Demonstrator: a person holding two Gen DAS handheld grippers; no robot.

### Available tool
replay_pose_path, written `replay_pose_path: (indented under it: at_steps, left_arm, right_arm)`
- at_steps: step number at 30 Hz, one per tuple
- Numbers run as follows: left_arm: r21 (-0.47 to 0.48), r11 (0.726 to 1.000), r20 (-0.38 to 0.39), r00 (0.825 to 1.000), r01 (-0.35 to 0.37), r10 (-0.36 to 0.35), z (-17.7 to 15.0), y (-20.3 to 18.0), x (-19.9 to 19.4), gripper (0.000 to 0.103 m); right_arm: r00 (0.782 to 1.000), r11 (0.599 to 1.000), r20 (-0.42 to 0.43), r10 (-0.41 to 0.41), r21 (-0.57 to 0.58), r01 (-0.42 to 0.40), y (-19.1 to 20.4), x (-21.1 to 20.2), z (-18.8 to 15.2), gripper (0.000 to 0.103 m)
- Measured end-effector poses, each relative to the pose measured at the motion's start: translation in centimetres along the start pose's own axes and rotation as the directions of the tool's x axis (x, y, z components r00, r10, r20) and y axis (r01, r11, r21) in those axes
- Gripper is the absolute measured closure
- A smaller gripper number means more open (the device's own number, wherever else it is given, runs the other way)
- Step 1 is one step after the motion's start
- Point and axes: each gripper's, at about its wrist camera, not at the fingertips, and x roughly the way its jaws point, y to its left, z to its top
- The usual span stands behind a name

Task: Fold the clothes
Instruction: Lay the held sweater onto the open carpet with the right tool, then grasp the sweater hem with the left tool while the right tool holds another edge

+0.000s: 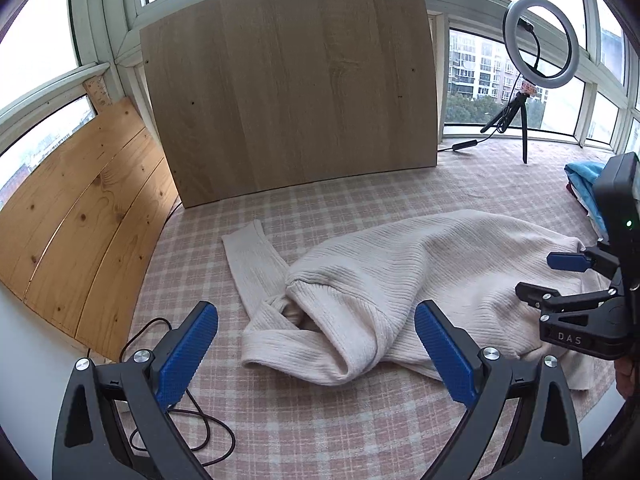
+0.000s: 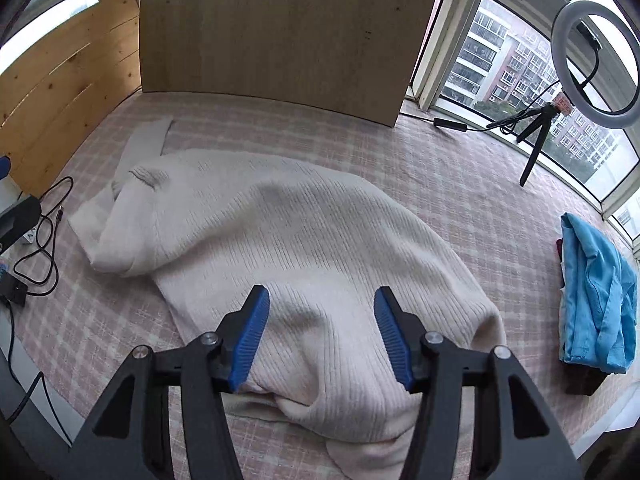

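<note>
**Squaring up the cream sweater before the 1st fold**

The cream ribbed sweater (image 1: 420, 276) lies rumpled on the checked worktop (image 1: 320, 432), its body running from near the left edge toward the right edge, well short of the far edge where a wooden board (image 1: 288, 92) leans. 1 sleeve (image 1: 256, 268) trails toward the far-left corner and doubles back on itself in a twisted loop by the shoulder. A blue garment (image 2: 596, 292) sits piled at the right edge, apart from the sweater.

The left claw (image 1: 316, 356) hangs above the sleeve-and-shoulder bunch with its jaws spread wide and nothing between the pads. The right claw (image 2: 322, 336) stands about half open over the sweater's near-right end, the knit below the pads but not pinched; it holds nothing either.

The step in hand looks like a fresh 2-point grasp to spread the garment flat. To do it well, each claw should take only 1 layer's edge: the left at the shoulder seam rather than the tangled sleeve loop, the right at the hem corner rather than the raised hump beneath it. Pinch deep enough that the loose rib knit does not slip, then draw the 2 ends apart along the worktop so the body flattens. The twisted sleeve needs laying straight first, or the fold will trap a lump.
</note>
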Motion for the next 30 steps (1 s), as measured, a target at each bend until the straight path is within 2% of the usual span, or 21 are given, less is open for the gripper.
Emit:
replay_pose_path:
  at_steps: [6,16,17,18,19,20,25,30]
  left_arm:
    - [0.024,0.999,-0.032,0.999,0.036,-0.035,-0.3,-1.3,2.3,0.004]
    - [0.052,0.993,-0.085,0.992,0.102,-0.098,-0.7,-3.3,5.9,0.004]
    - [0.054,0.993,-0.088,0.991,0.106,-0.101,-0.7,-3.4,6.1,0.004]
    - [0.056,0.992,-0.090,0.990,0.109,-0.104,-0.6,-3.3,6.3,0.004]
    - [0.057,0.992,-0.092,0.990,0.111,-0.106,-0.6,-3.1,6.5,0.004]
    - [0.059,0.993,-0.094,0.990,0.107,-0.101,-0.7,-2.8,6.7,0.004]
    - [0.057,0.998,-0.131,0.991,0.015,-0.007,-1.1,-0.1,8.1,0.004]
    - [0.071,0.997,-0.141,0.989,-0.022,0.032,-1.6,1.2,8.4,0.004]
  right_arm:
    - [0.995,0.999,-0.096,-0.027,-0.022,0.025,0.8,4.0,-1.7,0.048]
    - [0.995,1.000,-0.101,-0.026,-0.008,0.025,0.4,5.0,-3.1,0.049]
    - [0.995,1.000,-0.101,-0.017,-0.005,0.017,0.3,5.0,-3.1,0.051]
    - [0.995,1.000,-0.102,-0.007,-0.002,0.007,0.3,4.9,-3.1,0.062]
    - [0.995,1.000,-0.100,0.009,0.004,-0.008,0.2,4.8,-3.1,0.083]
    - [0.995,1.000,-0.096,0.015,0.010,-0.014,0.1,4.6,-3.1,0.093]
    - [0.997,0.996,-0.050,0.062,0.061,-0.059,-1.5,2.1,-3.1,0.096]
    - [0.996,0.989,0.001,0.088,0.116,-0.088,-2.8,-0.5,-3.1,0.096]
